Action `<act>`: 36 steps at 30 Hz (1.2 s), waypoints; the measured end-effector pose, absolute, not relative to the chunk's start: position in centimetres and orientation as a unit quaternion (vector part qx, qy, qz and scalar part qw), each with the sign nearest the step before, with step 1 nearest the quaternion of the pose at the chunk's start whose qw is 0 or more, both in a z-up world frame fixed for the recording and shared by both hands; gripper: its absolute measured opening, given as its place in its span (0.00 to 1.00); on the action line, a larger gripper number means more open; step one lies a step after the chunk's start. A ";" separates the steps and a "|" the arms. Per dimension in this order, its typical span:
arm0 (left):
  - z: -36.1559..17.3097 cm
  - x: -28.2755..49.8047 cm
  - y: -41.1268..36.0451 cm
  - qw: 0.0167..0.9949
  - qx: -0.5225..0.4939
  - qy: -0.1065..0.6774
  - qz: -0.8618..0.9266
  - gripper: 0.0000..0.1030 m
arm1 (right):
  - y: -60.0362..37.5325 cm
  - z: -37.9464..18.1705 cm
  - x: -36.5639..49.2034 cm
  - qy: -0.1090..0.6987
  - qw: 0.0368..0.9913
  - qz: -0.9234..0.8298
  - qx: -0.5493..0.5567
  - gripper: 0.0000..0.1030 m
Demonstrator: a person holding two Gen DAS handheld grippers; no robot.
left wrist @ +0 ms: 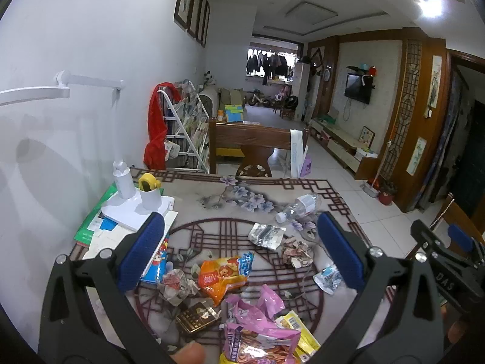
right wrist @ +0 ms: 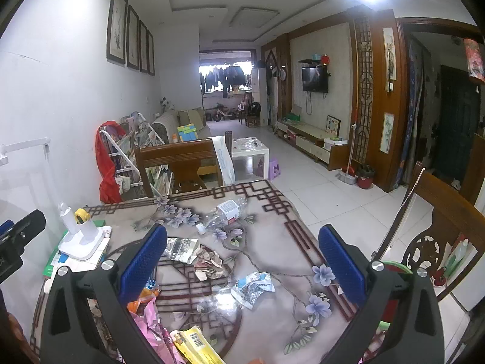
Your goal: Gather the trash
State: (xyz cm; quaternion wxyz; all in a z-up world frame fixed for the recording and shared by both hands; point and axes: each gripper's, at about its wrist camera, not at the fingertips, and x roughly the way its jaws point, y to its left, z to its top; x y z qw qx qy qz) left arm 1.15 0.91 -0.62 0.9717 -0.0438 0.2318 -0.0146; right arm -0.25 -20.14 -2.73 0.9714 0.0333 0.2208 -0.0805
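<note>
Both tools hovered above the patterned, floral-print table point(left wrist: 272, 188), nothing picked yet, so the step in hand looked like the approach / choice of first piece. The left gripper point(left wrist: 242, 248) w/ blue pads stood wide apart, empty; the right gripper point(right wrist: 242, 261) likewise spread and held nothing.

Trash lay scattered on the tabletop: an orange crinkly snack bag point(left wrist: 222, 276) sat between the left fingers in view, w/ a pink foil wrapper point(left wrist: 257, 318) and a yellow barcode packet point(left wrist: 298, 327) nearer the camera, and a dark brown printed sachet point(left wrist: 197, 317) just beside them. Mid-table were a silver-grey torn pouch point(left wrist: 266, 235), a crumpled paper wad point(left wrist: 297, 253) and a pale blue-white crushed wrapper point(right wrist: 253, 286), the last lying between the right fingers. A clear crushed plastic bottle point(left wrist: 298, 206) lay on its side further off. No bin or bag was visible.

Next move prob. called for lowering over the nearest wrapper, pads straddling a raised fold, as thin film flat on the table would slip out.
</note>
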 end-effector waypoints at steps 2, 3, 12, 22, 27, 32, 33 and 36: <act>-0.6 1.1 0.9 0.972 -0.043 0.231 -0.015 0.96 | -20.2 -2.7 -0.2 0.221 0.971 -0.081 0.034 0.93; -0.6 1.1 0.9 0.972 -0.043 0.231 -0.015 0.96 | -20.2 -2.8 -0.2 0.222 0.971 -0.081 0.034 0.93; -0.6 1.2 1.0 0.971 -0.045 0.233 -0.014 0.96 | -20.2 -2.9 -0.3 0.217 0.972 -0.083 0.029 0.93; -0.6 1.3 1.3 0.970 -0.047 0.236 -0.014 0.96 | -20.2 -3.0 -0.4 0.216 0.972 -0.083 0.028 0.93; -0.7 1.2 1.2 0.970 -0.046 0.237 -0.014 0.96 | -20.1 -2.9 -0.4 0.217 0.972 -0.084 0.028 0.93; -0.7 1.4 1.4 0.970 -0.048 0.237 -0.014 0.96 | -20.0 -3.0 -0.4 0.217 0.972 -0.084 0.027 0.93; -0.7 1.3 1.3 0.970 -0.047 0.236 -0.013 0.96 | -20.0 -3.0 -0.4 0.217 0.972 -0.084 0.027 0.93; -0.6 1.4 1.4 0.970 -0.047 0.236 -0.013 0.96 | -20.0 -3.1 -0.4 0.219 0.972 -0.083 0.029 0.93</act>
